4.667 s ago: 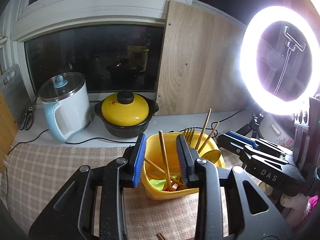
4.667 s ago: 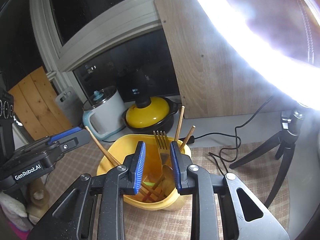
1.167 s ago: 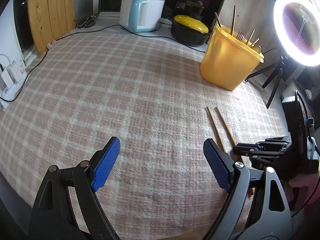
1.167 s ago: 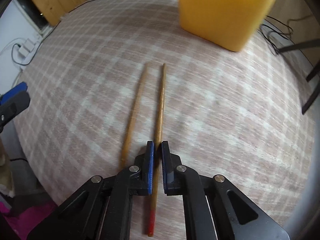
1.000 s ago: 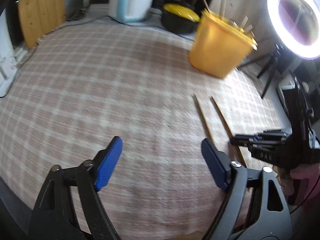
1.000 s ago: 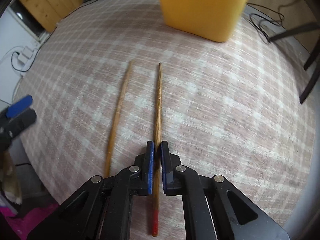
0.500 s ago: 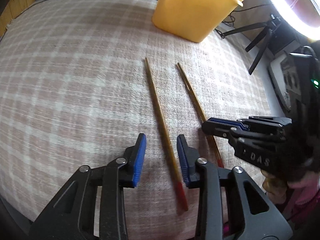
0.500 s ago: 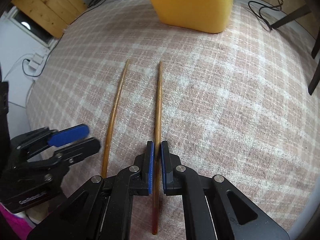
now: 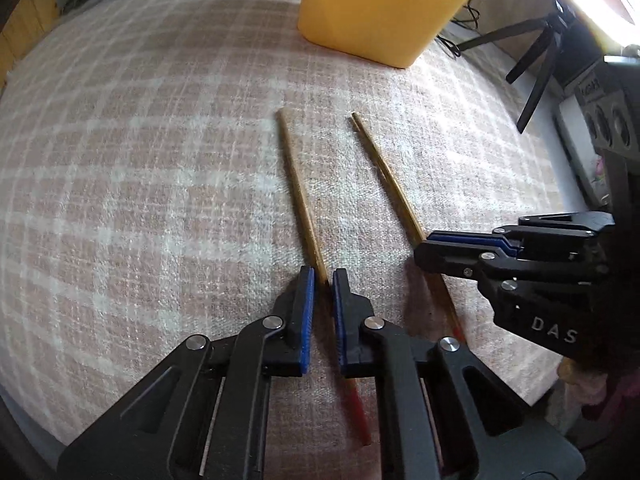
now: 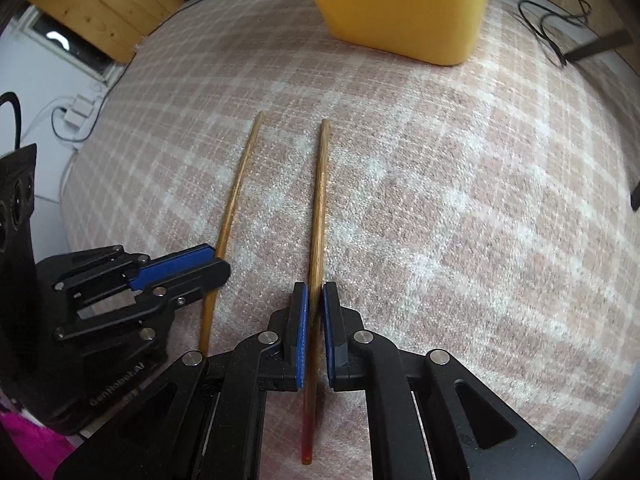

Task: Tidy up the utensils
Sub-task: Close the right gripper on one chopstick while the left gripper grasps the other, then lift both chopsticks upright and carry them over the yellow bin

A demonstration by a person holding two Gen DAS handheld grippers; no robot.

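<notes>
1. Two long wooden chopsticks with red-tinted near ends were found lying side by side, a gap between them, on a pink-and-white checked woven tablecloth (image 9: 160,200).
2. The left gripper (image 9: 323,280) was recorded with its blue-padded fingers drawn close on either side of the left chopstick (image 9: 298,188), low on the shaft above the red end. Firm pad contact could not be confirmed from the left wrist view; a thin gap appeared to remain on each side.
3. The right gripper (image 10: 314,294) was observed closed onto the right chopstick (image 10: 319,200), the shaft passing between the two blue pads and its red tip showing below them.
4. In the right wrist view, the left gripper was seen at the lower left, lying over the lower part of the left chopstick. In the left wrist view, the right gripper (image 9: 420,246) was seen at the right, over the right chopstick (image 9: 386,176).
5. A yellow plastic tub (image 9: 384,8) was noted standing on the cloth beyond the far tips of both chopsticks, well apart from them.
6. A black tripod (image 9: 536,60) was noted at the cloth's far right edge, with black cables (image 10: 556,24) trailing near the tub.
</notes>
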